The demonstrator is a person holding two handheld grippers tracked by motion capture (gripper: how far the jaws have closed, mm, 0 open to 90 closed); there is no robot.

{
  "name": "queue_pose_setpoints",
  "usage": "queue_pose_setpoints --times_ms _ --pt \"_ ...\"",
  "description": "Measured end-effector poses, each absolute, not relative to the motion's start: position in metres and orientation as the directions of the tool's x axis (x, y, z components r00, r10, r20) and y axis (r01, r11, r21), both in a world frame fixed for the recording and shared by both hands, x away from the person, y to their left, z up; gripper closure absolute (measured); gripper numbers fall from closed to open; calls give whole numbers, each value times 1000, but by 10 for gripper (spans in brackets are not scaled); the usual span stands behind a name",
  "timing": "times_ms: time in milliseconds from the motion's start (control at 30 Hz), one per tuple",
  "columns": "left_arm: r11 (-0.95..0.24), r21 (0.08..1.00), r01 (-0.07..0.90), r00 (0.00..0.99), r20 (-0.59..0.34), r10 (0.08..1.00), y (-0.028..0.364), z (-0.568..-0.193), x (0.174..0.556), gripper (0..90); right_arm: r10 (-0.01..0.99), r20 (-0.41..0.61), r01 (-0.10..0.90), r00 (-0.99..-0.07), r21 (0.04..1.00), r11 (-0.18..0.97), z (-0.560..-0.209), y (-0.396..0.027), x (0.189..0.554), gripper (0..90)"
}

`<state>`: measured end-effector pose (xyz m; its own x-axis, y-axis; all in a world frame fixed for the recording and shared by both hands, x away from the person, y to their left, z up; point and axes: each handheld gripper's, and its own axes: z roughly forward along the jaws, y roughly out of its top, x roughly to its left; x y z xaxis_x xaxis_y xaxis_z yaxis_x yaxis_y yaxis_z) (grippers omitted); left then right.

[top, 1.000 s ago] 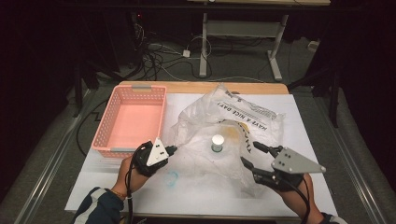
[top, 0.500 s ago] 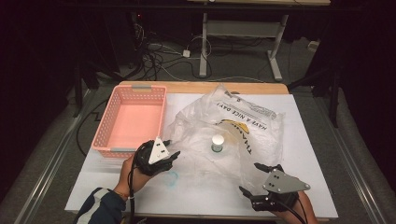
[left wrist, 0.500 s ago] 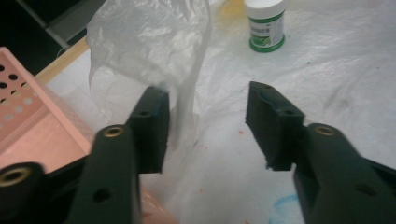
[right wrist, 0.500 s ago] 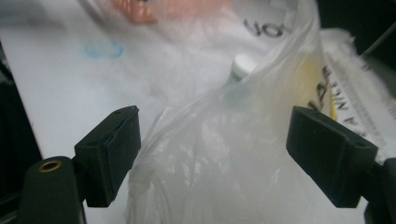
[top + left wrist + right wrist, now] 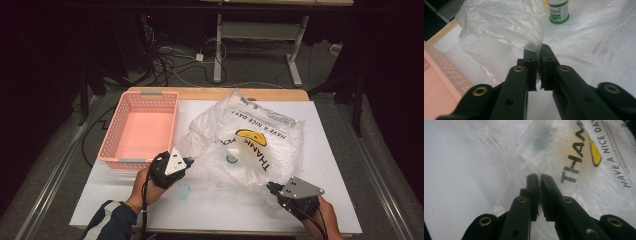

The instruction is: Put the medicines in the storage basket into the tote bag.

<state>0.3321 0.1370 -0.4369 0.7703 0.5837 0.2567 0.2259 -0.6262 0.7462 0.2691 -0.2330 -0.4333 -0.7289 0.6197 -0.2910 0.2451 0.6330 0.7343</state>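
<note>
While both grippers have just clamped shut, the thin clear plastic bag (image 5: pixel 250 145) spreads across the white table (image 5: pixel 340 165); left gripper (image 5: pixel 537 53) pinches its near-left edge, right gripper (image 5: pixel 537 178) its near-right edge.

plastic bag (image 5: pixel 250 145) printed "THANK YOU", "HAVE A NICE DAY", bottle label (image 5: pixel 558 10) unreadable

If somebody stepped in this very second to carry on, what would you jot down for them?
Left gripper: shut on the plastic bag, pinching its left edge.
Right gripper: jaws just closed at the bag's near right edge; film lies between them.
Small bottle stands inside the bag, on the white table.
Pink basket sits to the left with nothing in it.
Done: both edges gripped. Left, probably: open the bag and get the bottle out.
</note>
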Motion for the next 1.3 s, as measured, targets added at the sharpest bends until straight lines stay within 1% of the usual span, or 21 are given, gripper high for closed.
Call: queue_pose_setpoints --times_ms 200,600,933,1033,1300 --pt "-622 758 197 776 266 571 141 -431 326 861 645 -312 212 -698 770 602 -425 -238 267 891" --pt "-580 800 152 745 293 599 155 -414 315 864 707 -347 155 -616 827 541 -406 -252 267 896" --pt "-552 827 106 740 305 600 162 -402 305 865 717 -373 128 -588 833 539 -402 -255 264 896" --pt "-533 841 98 742 295 602 165 -399 298 864 720 -376 119 -583 837 534 -400 -256 263 896" --pt "-527 847 74 739 308 599 165 -393 288 864 721 -383 97 -578 845 526 -395 -256 259 896"
